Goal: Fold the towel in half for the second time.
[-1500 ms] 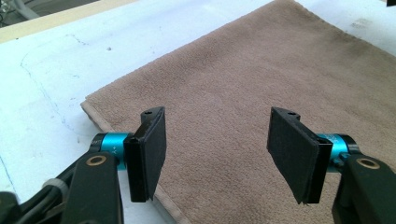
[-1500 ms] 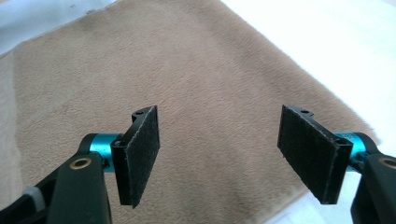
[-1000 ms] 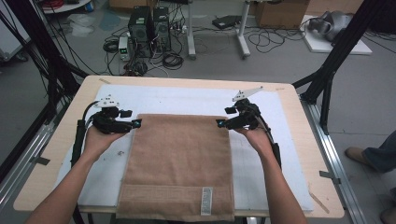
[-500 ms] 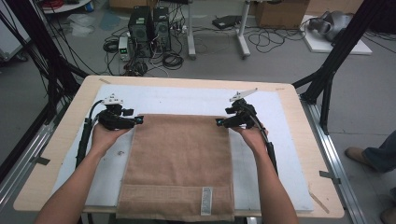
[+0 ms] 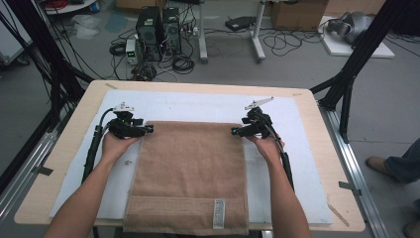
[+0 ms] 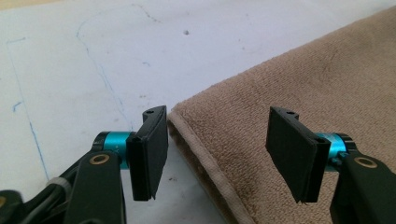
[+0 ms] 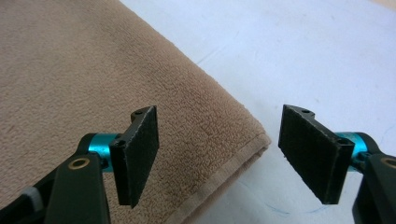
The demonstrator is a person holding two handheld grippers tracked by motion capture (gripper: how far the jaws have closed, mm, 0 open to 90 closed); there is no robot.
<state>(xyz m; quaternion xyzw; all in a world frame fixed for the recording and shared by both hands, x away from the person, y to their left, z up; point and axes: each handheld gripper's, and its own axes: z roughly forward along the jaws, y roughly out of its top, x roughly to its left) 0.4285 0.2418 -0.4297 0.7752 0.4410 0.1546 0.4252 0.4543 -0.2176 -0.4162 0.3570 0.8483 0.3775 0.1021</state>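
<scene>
A brown towel [image 5: 190,173] lies flat on a white sheet [image 5: 297,163] that covers the wooden table [image 5: 59,158]; its near edge, with a patterned band and a small label [image 5: 218,219], hangs at the table's front. The left gripper [image 5: 146,129] sits at the towel's far left corner, the right gripper [image 5: 235,131] at its far right corner; each is held in 1 hand. In the left gripper view the 2 jaws are spread wide, with the towel's hemmed corner [image 6: 187,122] between them, touching neither pad; in the right gripper view the jaws are likewise spread apart around the other corner [image 7: 254,140]. Computer boxes [image 5: 158,25] and cables [image 5: 183,62] lie on the floor beyond the table.
</scene>
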